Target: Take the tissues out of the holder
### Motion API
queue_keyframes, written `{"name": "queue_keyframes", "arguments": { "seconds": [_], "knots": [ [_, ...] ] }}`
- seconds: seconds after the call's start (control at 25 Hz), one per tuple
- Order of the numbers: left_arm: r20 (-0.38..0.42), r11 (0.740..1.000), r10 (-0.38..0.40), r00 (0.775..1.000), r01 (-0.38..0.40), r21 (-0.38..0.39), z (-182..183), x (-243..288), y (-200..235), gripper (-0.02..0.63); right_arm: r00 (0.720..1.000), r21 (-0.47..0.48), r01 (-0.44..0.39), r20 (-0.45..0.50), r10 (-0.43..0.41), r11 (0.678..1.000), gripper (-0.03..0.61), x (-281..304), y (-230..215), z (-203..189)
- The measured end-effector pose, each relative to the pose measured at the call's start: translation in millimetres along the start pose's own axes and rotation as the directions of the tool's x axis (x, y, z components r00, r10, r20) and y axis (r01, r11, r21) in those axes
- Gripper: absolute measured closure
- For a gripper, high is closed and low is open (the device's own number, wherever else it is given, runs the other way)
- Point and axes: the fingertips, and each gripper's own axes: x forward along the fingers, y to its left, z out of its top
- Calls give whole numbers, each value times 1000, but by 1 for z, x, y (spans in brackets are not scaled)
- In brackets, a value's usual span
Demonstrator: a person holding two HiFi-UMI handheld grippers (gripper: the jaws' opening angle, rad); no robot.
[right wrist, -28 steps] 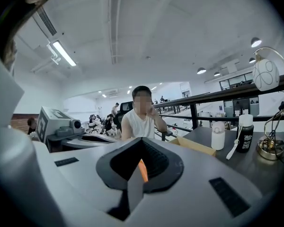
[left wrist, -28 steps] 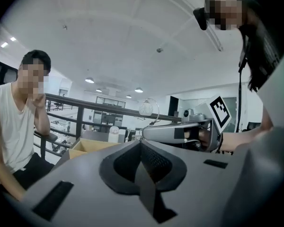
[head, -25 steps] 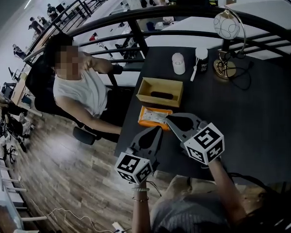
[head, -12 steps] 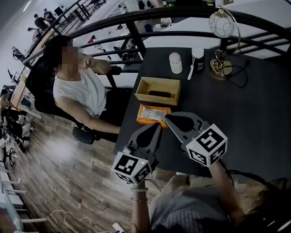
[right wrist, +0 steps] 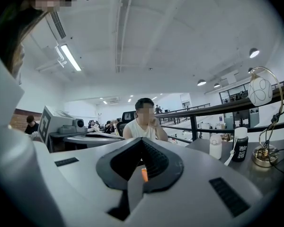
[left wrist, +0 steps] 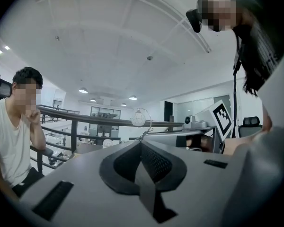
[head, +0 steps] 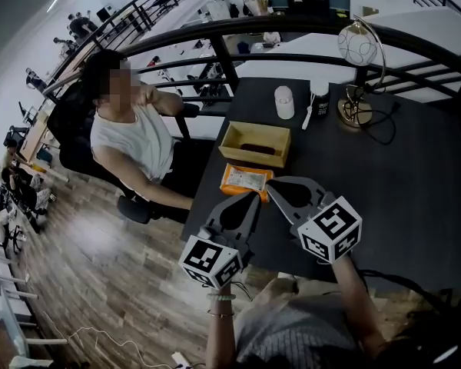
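Note:
The wooden tissue holder [head: 253,144] stands on the dark table [head: 384,183], its dark slot facing up. An orange tissue pack [head: 246,181] lies flat just in front of the holder, outside it. Both grippers hover close together near the table's front edge. My left gripper [head: 254,197] is shut and empty, its tip just short of the pack. My right gripper [head: 270,185] is also shut, with its tip beside the pack's right corner. In the left gripper view the left gripper [left wrist: 141,142] has its jaws meeting. A sliver of the orange pack [right wrist: 144,174] shows through the jaw window of the right gripper [right wrist: 142,140].
A white bottle [head: 283,101], a dark bottle with a white cap [head: 319,94] and a globe lamp [head: 357,48] stand at the table's far side. A person [head: 131,141] sits left of the table. A black railing [head: 307,25] runs behind.
Both grippers have risen slightly near the table's front edge and stay shut. The tissue pack and holder have not moved.

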Motion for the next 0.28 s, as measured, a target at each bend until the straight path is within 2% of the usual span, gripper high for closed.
{"name": "queue_keyframes", "arguments": {
  "seconds": [0.28],
  "knots": [
    [6, 1000, -1, 1000, 2, -6, 4, -2, -3, 606, 1000, -3, -8, -6, 8, 1000, 566, -2, 2, 0]
  ]
}}
